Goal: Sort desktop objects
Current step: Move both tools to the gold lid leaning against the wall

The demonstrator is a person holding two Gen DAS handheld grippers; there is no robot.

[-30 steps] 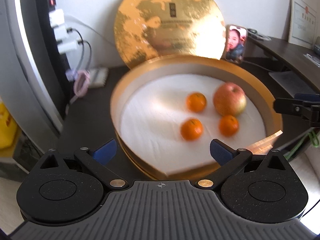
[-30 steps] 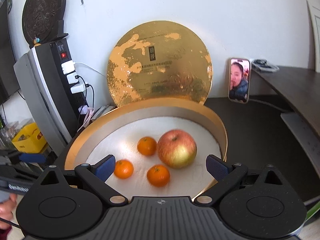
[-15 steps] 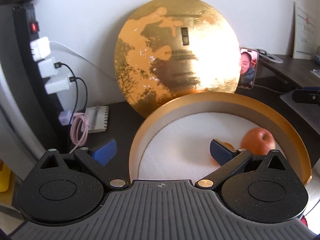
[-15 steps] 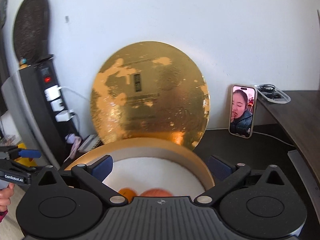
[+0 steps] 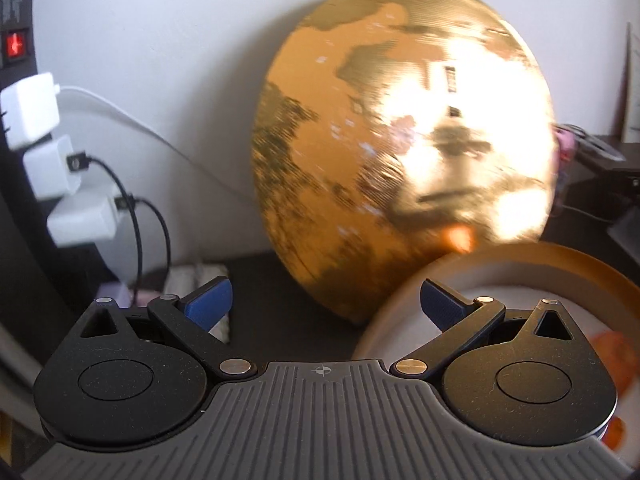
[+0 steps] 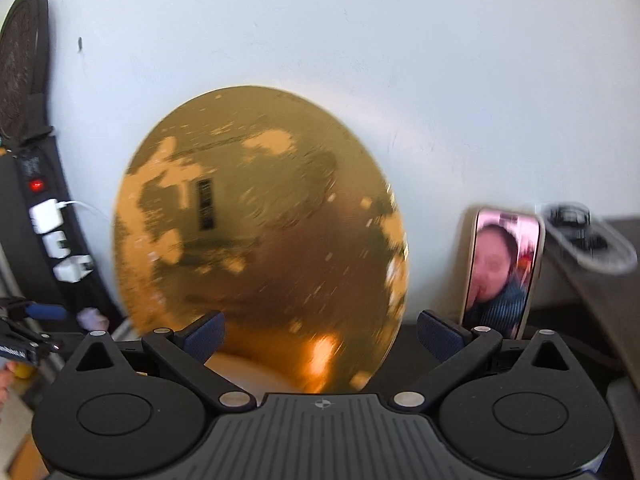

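A round gold lid (image 5: pixel 404 160) (image 6: pixel 260 236) leans upright against the white wall. In front of it lies the round gold box (image 5: pixel 532 258) with a white lining; a sliver of its rim (image 6: pixel 248 364) shows in the right wrist view. An orange fruit (image 5: pixel 608 350) peeks out low right, mostly hidden by my left gripper's body. My left gripper (image 5: pixel 326 304) is open and empty, pointing at the lid's lower left edge. My right gripper (image 6: pixel 320 332) is open and empty, facing the lid's lower part. Both grippers are apart from the lid.
A black power strip (image 5: pixel 16 40) (image 6: pixel 38 200) with white chargers (image 5: pixel 52 172) and cables stands at the left. A phone (image 6: pixel 502 272) leans on the wall right of the lid. A clear case (image 6: pixel 588 240) lies on a raised dark shelf (image 6: pixel 600 300). The left gripper (image 6: pixel 28 336) shows at far left.
Both views have tilted up and moved closer to the lid. The box and its fruit have slid down, almost out of sight. Both grippers stay open.
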